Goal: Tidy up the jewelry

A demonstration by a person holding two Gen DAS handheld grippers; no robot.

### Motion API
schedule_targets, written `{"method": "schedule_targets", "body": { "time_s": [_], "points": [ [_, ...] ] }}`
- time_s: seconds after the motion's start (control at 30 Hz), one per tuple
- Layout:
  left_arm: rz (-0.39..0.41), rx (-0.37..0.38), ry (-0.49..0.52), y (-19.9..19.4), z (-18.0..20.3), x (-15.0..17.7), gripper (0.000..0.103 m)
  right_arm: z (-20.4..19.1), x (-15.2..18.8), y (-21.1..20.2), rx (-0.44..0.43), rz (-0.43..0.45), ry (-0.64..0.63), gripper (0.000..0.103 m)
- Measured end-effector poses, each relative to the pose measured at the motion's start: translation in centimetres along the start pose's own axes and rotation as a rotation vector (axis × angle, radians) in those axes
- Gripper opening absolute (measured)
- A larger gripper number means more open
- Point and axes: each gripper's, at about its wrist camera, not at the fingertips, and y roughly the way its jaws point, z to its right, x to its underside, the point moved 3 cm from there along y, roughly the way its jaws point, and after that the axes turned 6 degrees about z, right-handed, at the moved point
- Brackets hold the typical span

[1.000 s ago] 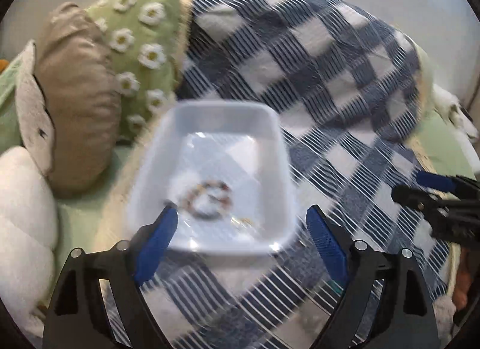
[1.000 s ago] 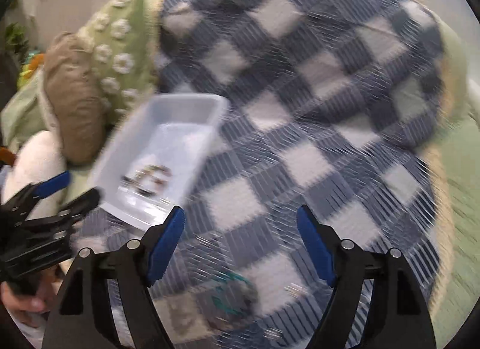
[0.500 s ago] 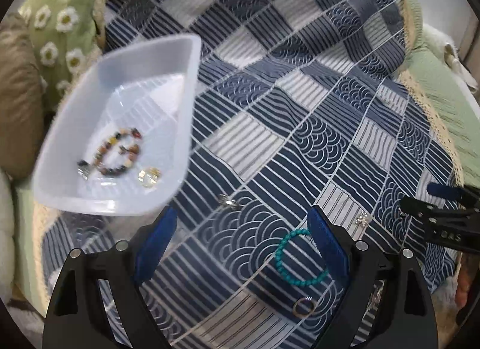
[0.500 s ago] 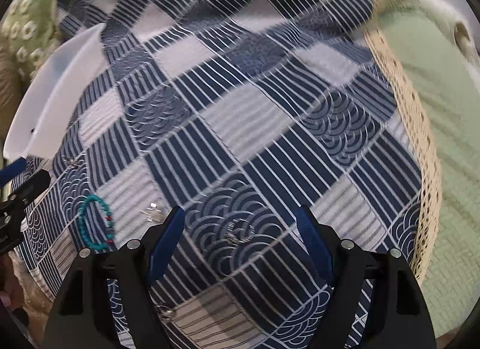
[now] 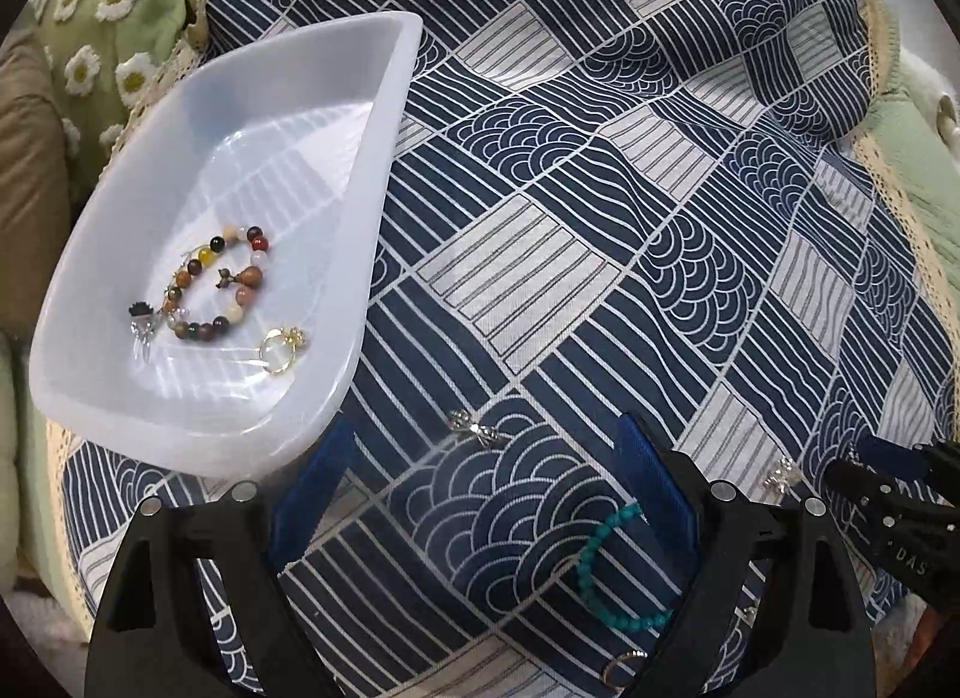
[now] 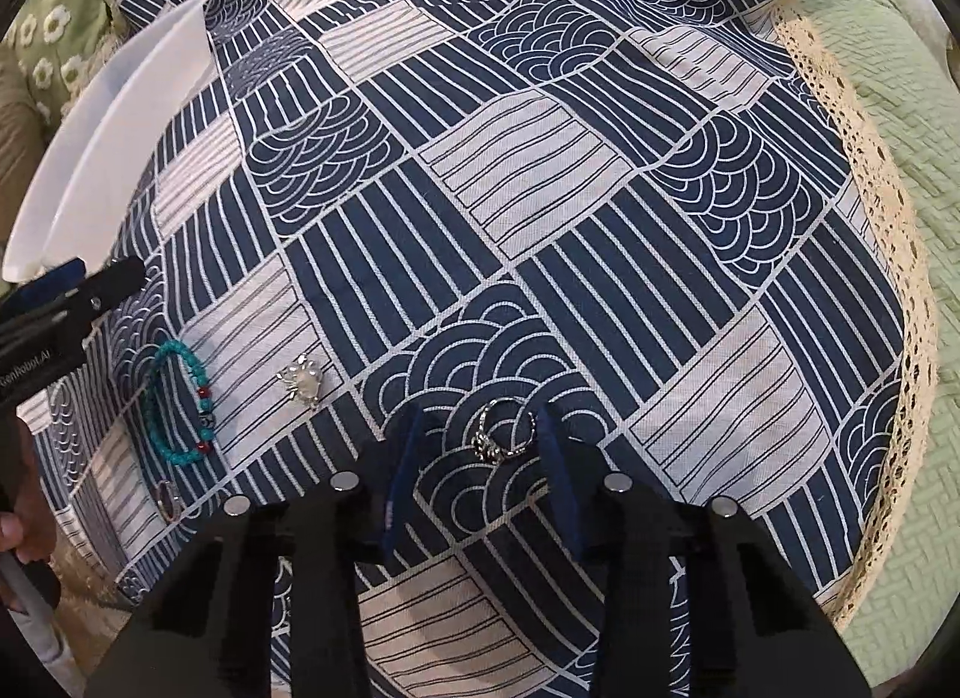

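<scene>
Silver ring (image 6: 503, 435) lies on the patterned blanket (image 6: 540, 206) between the closing right gripper (image 6: 480, 461) pads (not yet pinched), so squeeze centred before lifting toward the white tray (image 5: 366, 206).

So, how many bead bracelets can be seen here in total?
2. A multicoloured bracelet lies inside the white tray. A turquoise bracelet lies on the blue patterned cloth. Others could lie out of view.

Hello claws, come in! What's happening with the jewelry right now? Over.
Right claw closing around silver ring, not pinched yet. Left claw open over cloth. Turquoise bracelet loose. Nothing blocking.
</scene>
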Motion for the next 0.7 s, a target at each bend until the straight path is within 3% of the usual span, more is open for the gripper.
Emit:
{"method": "schedule_targets", "body": {
  "time_s": [0.2,0.37,0.7],
  "points": [
    [-0.019,0.007,-0.001,0.7,0.3,0.1,0.075,0.2,-0.1,0.1,0.0,0.005,0.027,0.024],
    [-0.035,0.039,-0.019,1.2,0.5,0.0,0.067,0.2,0.0,0.1,0.007,0.008,0.022,0.022],
    [-0.058,0.005,-0.023,2.2,0.3,0.0,0.05,-0.2,0.0,0.4,0.0,0.017,0.027,0.02]
  ]
}}
